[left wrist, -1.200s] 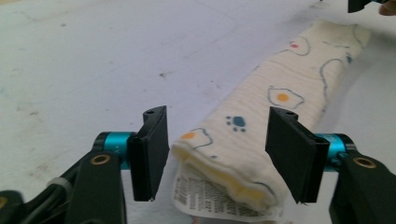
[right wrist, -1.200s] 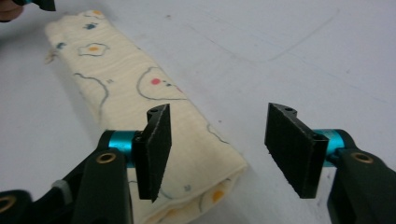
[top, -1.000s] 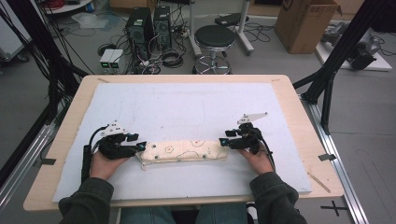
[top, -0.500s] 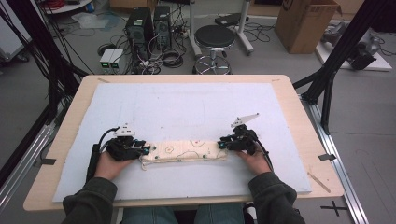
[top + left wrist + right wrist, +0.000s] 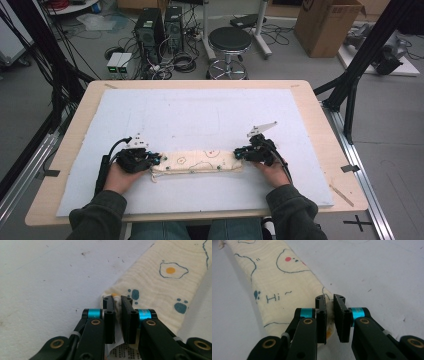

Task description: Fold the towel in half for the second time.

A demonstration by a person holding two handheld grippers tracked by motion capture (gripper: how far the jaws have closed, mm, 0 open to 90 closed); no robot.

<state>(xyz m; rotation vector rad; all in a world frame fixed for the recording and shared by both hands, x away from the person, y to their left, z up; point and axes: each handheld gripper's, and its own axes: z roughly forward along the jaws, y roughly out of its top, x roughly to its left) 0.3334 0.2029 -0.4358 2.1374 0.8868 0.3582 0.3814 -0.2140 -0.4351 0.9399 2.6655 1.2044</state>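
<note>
Folded cloth (image 5: 197,162), cream with printed eggs and paw marks, lay as a long strip on the white mat (image 5: 200,115), near the table (image 5: 320,100) edge closest to the person. Both grippers' jaws had just been closing, each onto one end of it. Left gripper (image 5: 148,159) was pinching the cloth's left end (image 5: 117,302); right gripper (image 5: 241,153) was pinching its right end (image 5: 329,302). Likely meaning: both ends secured, cloth ready for lifting or another fold.
</note>
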